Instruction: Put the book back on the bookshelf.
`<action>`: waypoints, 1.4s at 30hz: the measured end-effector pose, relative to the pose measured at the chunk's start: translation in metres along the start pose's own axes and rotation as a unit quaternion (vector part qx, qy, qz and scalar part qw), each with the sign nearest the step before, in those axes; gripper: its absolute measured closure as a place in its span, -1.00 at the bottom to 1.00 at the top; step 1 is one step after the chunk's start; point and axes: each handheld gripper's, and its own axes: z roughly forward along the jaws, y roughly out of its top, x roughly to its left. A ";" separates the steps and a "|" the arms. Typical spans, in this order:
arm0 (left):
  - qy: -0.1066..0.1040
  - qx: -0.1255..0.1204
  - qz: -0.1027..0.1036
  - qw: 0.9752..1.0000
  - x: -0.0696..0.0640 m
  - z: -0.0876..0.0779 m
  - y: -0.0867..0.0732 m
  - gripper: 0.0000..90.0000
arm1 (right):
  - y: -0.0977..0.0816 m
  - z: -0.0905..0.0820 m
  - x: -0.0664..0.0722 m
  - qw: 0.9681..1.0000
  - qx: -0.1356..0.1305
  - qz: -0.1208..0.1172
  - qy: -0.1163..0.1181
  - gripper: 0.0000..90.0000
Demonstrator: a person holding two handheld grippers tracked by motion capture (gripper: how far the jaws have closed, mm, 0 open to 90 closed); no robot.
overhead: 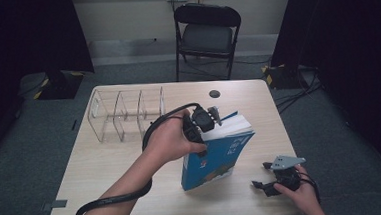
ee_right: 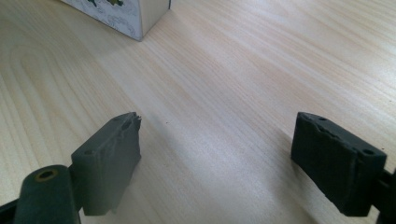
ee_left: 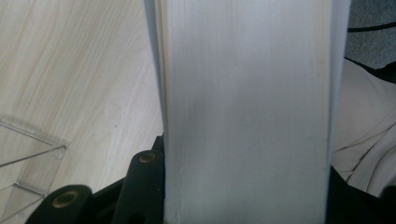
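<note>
**Mia:** What is the left hand-held gripper (overhead: 215,128) doing?

**Ben:** It is clamped on the blue book (overhead: 220,155). It grips the book at the top, on the white page side. In the left gripper view the pale page edge (ee_left: 247,112) sits right between the black jaws, which press on both sides of it.

**Mia:** Where is the book?

**Ben:** It is near the middle of the counter (overhead: 107,167). Its bottom end touches the wood. Its top end is up in the air, so the book is tilted, not flat.

**Mia:** And the right hand-held gripper (overhead: 263,185)?

**Ben:** It is down near the front edge of the counter, to the right of the book and apart from it. In the right gripper view its jaws are wide apart, with just bare wood (ee_right: 224,93) between them. A corner of the book (ee_right: 135,18) shows farther off, at the top.

**Mia:** What else is on the counter?

**Ben:** A clear plastic holder (overhead: 126,114) with a few slots stands at the back left, just beside the left hand (overhead: 168,141). A small dark round spot (overhead: 214,93) is near the far edge. A black folding chair (overhead: 206,34) stands behind the counter.
</note>
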 end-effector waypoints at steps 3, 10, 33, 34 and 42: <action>0.001 -0.002 -0.003 1.000 0.004 0.002 -0.010 0.38 | 0.000 0.000 0.000 1.000 -0.001 0.000 0.001 -0.67; 0.012 -0.019 0.004 1.000 0.006 0.006 -0.028 0.37 | 0.000 0.000 0.000 1.000 -0.001 0.000 0.001 -0.67; 0.019 -0.012 0.011 1.000 0.007 0.017 -0.027 0.22 | 0.000 0.000 0.000 1.000 0.001 0.000 0.000 -0.67; 0.017 -0.019 0.008 1.000 0.007 0.017 -0.027 0.22 | 0.000 0.000 0.000 1.000 0.001 0.000 0.000 -0.67; 0.019 -0.008 0.014 1.000 0.007 0.017 -0.025 0.13 | 0.000 0.000 0.000 1.000 0.001 0.000 0.000 -0.67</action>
